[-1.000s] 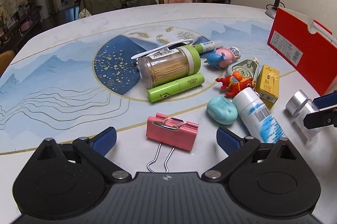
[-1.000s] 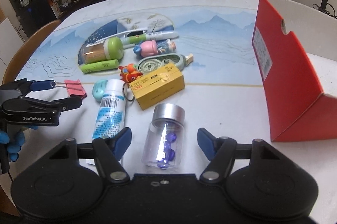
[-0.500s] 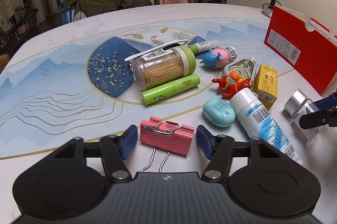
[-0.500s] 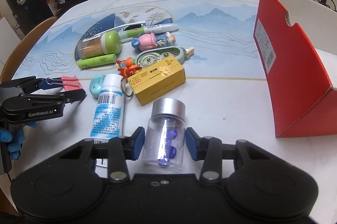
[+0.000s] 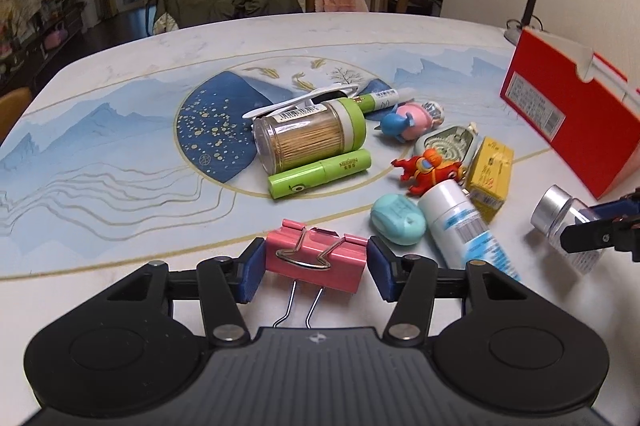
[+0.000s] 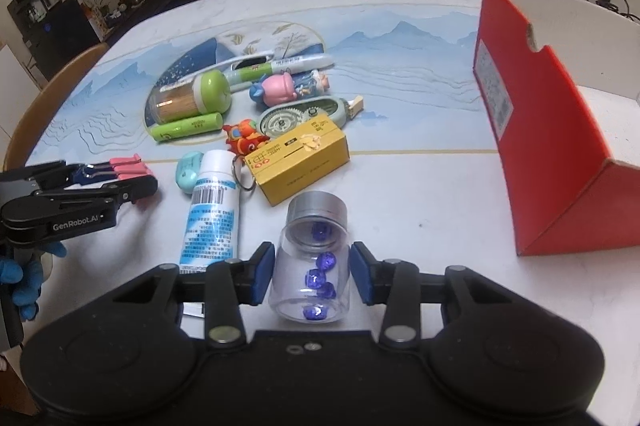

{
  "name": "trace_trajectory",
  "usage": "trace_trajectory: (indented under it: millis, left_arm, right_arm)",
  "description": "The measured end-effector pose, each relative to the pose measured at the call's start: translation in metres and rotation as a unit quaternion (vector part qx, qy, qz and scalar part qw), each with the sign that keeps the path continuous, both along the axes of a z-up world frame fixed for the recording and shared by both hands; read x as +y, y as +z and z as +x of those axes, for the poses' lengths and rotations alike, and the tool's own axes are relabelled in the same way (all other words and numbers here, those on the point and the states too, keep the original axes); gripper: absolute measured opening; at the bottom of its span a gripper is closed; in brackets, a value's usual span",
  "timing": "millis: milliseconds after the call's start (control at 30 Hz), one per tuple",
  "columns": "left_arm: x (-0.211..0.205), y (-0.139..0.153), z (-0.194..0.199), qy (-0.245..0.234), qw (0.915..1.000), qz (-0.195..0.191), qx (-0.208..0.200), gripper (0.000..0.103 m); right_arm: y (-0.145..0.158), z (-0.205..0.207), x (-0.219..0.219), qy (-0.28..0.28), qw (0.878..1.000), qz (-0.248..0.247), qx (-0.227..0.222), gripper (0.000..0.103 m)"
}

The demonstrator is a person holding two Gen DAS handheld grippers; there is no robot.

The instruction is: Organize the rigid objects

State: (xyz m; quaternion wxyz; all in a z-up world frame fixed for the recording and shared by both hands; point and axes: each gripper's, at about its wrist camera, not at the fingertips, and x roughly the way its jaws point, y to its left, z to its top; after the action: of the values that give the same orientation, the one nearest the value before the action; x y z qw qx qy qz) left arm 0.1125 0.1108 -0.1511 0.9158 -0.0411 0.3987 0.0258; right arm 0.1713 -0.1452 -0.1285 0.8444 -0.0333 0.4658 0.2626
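Gripping is seen at both hands. The left gripper [image 5: 316,268] is clamped on the pink clip [image 5: 318,260], one pad on each end of its body, wire handles pointing back toward the camera. The right gripper [image 6: 312,274] is closed on the vial [image 6: 314,262], pads on the clear wall below the silver cap. Both things sit at the near edge of the table [image 5: 100,113], and whether they are lifted off it cannot be told. The red box [image 6: 560,161] stands open to the right, near the vial.

Handling, judged: the clip is light, stiff sheet metal; painted faces are likely slick, so a hold across the flat ends is sound, and the springy handles are best avoided. The vial is light and rigid, possibly glass, hence breakable; its round smooth wall may roll or slip between pads, so a mid-wall hold with modest force is preferred. Loose blue beads inside are expected to shift when it is tilted.
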Motion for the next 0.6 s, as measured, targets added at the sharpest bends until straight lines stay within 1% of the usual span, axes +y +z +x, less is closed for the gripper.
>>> trace_trajectory:
  millis: [133, 233, 300, 367, 533, 600]
  left_arm:
    - [-0.003, 0.016, -0.009, 0.018, 0.9996, -0.022, -0.001, 0.054]
    - [-0.01, 0.034, -0.014, 0.018, 0.9995, -0.027, -0.006, 0.054]
    - [-0.016, 0.046, -0.016, 0.02, 0.9995, -0.025, -0.001, 0.054]
    - [-0.021, 0.056, -0.016, 0.019, 0.9993, -0.032, -0.001, 0.054]
    - [-0.039, 0.086, -0.013, 0.0, 0.998, -0.061, -0.018, 0.054]
    - [-0.05, 0.098, -0.009, -0.015, 0.9975, -0.063, -0.029, 0.054]
  right_arm:
    - [0.013, -0.005, -0.009, -0.005, 1.0, 0.015, -0.002, 0.04]
    - [0.028, -0.008, -0.018, -0.008, 0.999, 0.032, -0.008, 0.04]
    - [0.039, -0.01, -0.023, -0.011, 0.999, 0.042, -0.013, 0.04]
    - [0.05, -0.011, -0.028, -0.013, 0.998, 0.051, -0.02, 0.04]
    - [0.076, -0.01, -0.042, -0.026, 0.997, 0.062, -0.04, 0.04]
    - [0.085, -0.006, -0.049, -0.032, 0.996, 0.063, -0.052, 0.04]
